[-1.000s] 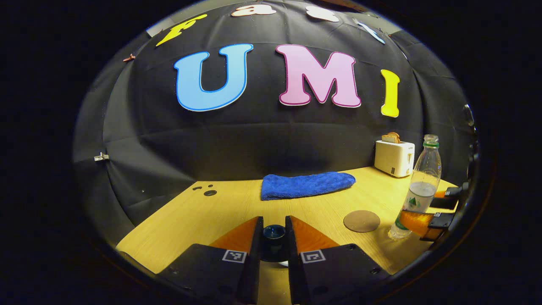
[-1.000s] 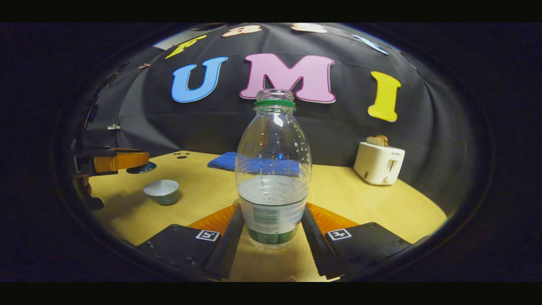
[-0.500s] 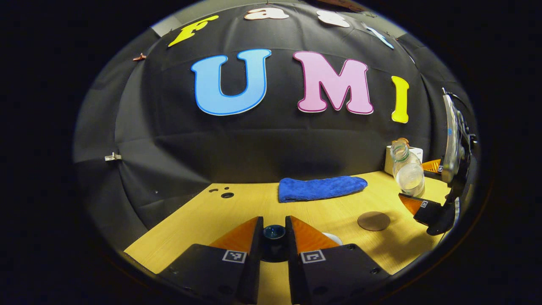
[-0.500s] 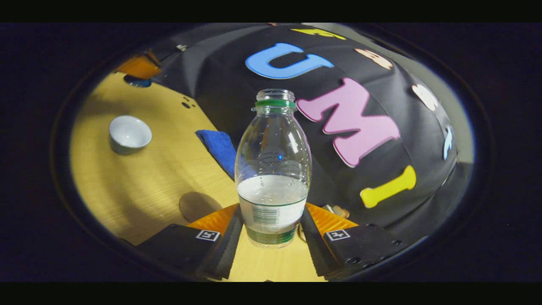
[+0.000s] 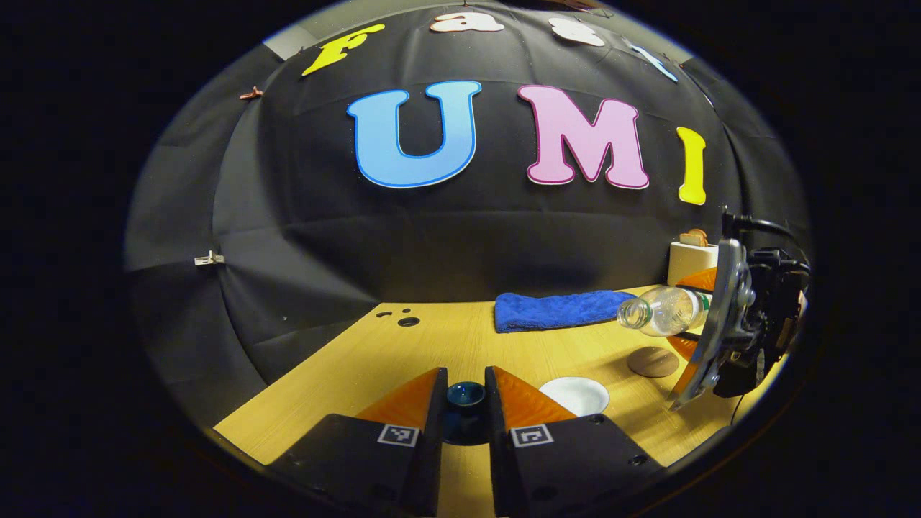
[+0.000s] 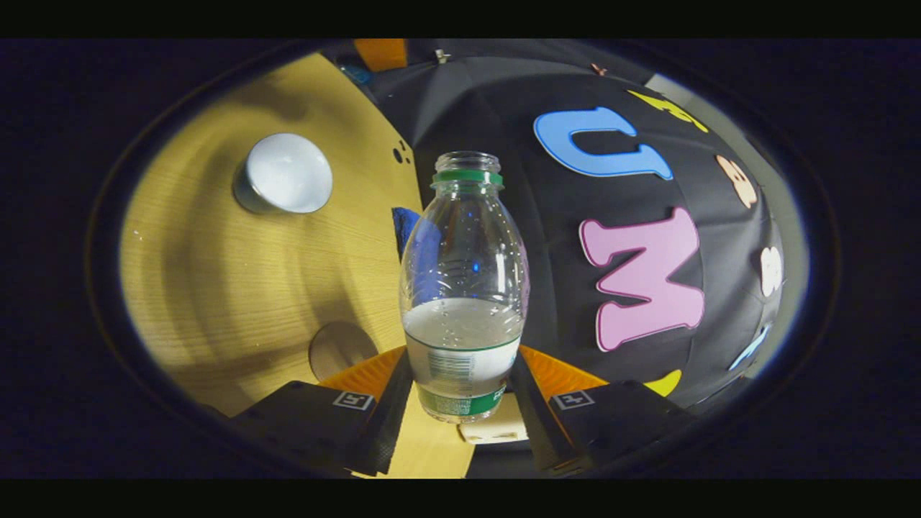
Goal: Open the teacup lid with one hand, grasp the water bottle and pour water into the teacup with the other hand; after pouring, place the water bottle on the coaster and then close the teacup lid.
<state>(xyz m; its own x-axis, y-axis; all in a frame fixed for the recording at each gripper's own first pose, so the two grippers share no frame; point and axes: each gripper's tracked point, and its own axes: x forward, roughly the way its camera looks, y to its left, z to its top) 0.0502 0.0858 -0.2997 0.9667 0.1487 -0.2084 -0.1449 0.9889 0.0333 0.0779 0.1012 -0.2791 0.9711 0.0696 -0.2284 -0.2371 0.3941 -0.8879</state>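
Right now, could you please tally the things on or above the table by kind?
Water bottle: 1
Teacup: 1
Teacup lid: 1
Coaster: 1
Blue cloth: 1
Toaster: 1
Total: 6

The table (image 5: 432, 345) is seen as pale wood with a fine grain and a matt finish. The water bottle (image 6: 464, 288) is made of clear, glossy plastic, with a printed film label. The teacup (image 6: 284, 174) looks like smooth glazed ceramic, and its dark lid (image 5: 465, 394) is shiny. A fluffy cloth is seen in the blue towel (image 5: 561, 309). The coaster (image 5: 652, 361) appears matt, perhaps cork. The toaster (image 5: 691, 260) is of smooth plastic.
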